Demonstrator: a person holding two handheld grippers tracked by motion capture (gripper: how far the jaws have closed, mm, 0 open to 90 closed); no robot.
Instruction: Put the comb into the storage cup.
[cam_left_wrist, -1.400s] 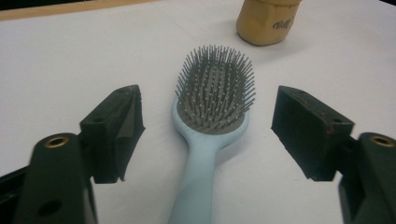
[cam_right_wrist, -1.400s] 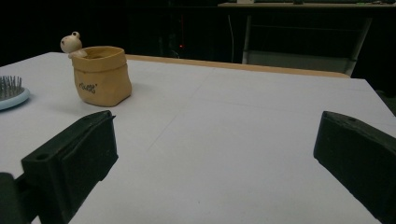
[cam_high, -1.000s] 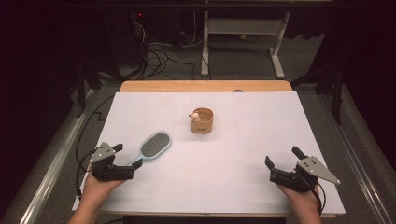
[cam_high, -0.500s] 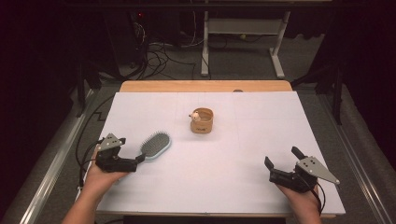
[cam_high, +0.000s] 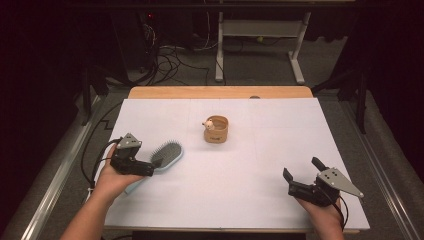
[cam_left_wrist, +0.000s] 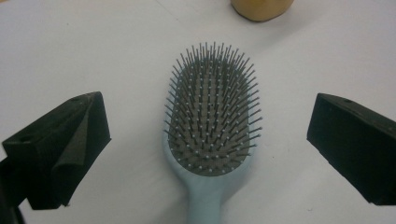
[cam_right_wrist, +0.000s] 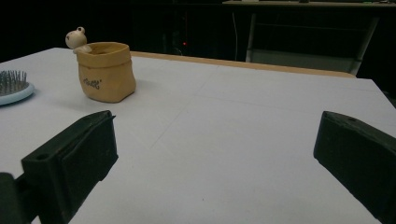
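Left gripper (cam_high: 148, 169) sits low over the near-left part of the table, jaws spread wide apart; in the left gripper view (cam_left_wrist: 205, 154) the two black jaws stand on either side of the hairbrush (cam_left_wrist: 212, 116), neither touching it. Hairbrush lies flat on the white table cover (cam_high: 260, 150), bristles up, pale blue body, handle pointing back toward the person's left hand (cam_high: 112, 177), head toward the table centre. In the high view the hairbrush (cam_high: 167, 152) is partly hidden under the gripper body; its handle end shows just beside the hand. Right gripper (cam_high: 301, 175) rests at the near-right of the table, well apart from the brush, jaws also wide open and holding nothing; grey three-cornered plate on top, right hand (cam_high: 325, 212) behind it. Right gripper view (cam_right_wrist: 215, 154) looks across bare cover toward a small tan pot (cam_right_wrist: 106, 72) with a little round-headed figure (cam_right_wrist: 75, 38) on its rim. Pot (cam_high: 215, 130) stands upright mid-table, beyond the brush and apart from it. Wooden table edge (cam_high: 220, 92) shows along the far side
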